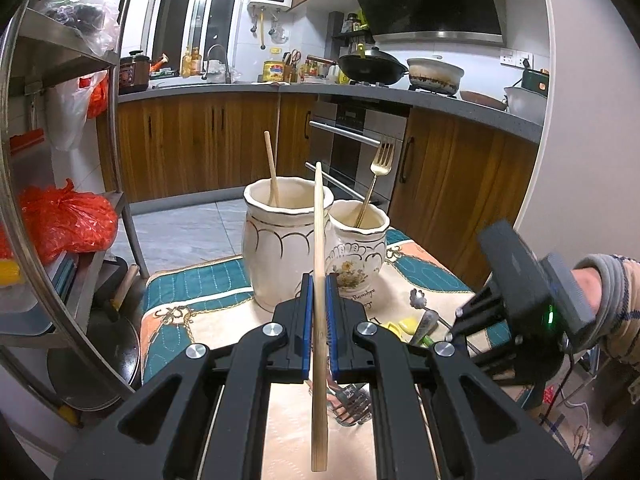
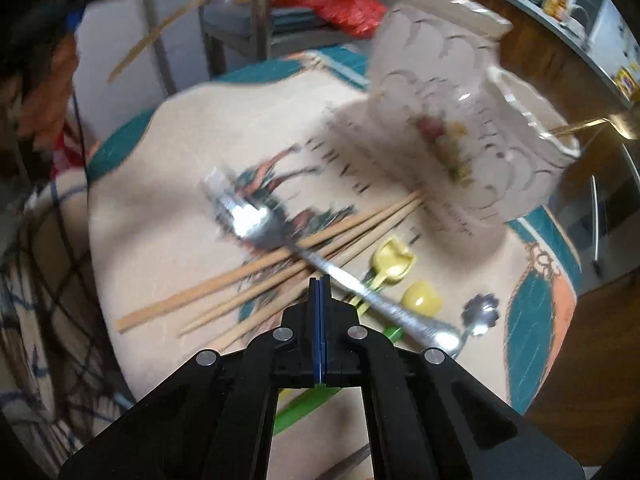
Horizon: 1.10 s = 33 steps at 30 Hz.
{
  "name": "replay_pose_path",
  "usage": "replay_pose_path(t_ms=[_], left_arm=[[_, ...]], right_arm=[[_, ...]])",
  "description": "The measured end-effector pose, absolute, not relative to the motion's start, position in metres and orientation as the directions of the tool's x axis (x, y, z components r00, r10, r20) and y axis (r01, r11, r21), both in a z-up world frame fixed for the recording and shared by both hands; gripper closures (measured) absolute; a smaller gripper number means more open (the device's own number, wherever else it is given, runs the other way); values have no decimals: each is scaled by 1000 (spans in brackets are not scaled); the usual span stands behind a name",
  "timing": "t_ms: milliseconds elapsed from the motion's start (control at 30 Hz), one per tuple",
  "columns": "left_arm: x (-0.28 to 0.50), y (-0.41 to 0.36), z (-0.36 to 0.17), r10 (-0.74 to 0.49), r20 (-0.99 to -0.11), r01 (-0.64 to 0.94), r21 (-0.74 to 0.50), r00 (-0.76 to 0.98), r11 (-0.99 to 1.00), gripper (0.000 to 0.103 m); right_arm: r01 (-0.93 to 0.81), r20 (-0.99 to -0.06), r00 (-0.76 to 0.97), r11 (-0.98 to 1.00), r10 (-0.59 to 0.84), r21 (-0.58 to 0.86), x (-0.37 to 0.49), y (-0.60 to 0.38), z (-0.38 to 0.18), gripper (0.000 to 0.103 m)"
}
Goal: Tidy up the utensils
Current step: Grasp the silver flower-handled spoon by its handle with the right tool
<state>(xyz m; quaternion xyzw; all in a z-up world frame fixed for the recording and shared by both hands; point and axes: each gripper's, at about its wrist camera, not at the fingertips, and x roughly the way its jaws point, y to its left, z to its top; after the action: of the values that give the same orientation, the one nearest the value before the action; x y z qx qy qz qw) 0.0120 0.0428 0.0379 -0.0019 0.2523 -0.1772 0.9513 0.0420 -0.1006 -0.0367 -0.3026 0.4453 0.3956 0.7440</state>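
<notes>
Left wrist view:
Left gripper (image 1: 319,280): clamped on a wooden chopstick (image 1: 319,320), upright, before the large jar (image 1: 280,240).
Small jar (image 1: 358,248): touching the large one, holds a gold fork (image 1: 380,168).
Cloth edge (image 1: 168,280): floor beyond.

Right wrist view:
Right gripper (image 2: 320,286): pads together, empty.
Silver fork (image 2: 304,248): across loose chopsticks (image 2: 248,284); yellow spoons (image 2: 394,266) beside.

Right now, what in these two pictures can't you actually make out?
- Left wrist view: the silver fork is mostly hidden behind the left gripper and its chopstick.
- Left wrist view: the taller jar walls hide what lies inside.
- Right wrist view: motion blur smears the printed writing on the cloth beyond reading.
</notes>
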Motion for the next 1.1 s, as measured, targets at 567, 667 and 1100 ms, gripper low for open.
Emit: replay_pose_path(t_ms=[567,667,1100], left_arm=[[8,47,41,-335,-474,332,-94,814,939,97],[10,48,39,-334,-478,329,-97,812,939,97],[15,39,33,-339,-493,337,-97,802,937,97]], right_arm=[[-750,-872,400,647,282,-135,48,-143,-20,78],[-680,-882,410,722,232,-126,53,-169,-23,73],[-479,-872,429,878,237,3,73,-192,-40,75]])
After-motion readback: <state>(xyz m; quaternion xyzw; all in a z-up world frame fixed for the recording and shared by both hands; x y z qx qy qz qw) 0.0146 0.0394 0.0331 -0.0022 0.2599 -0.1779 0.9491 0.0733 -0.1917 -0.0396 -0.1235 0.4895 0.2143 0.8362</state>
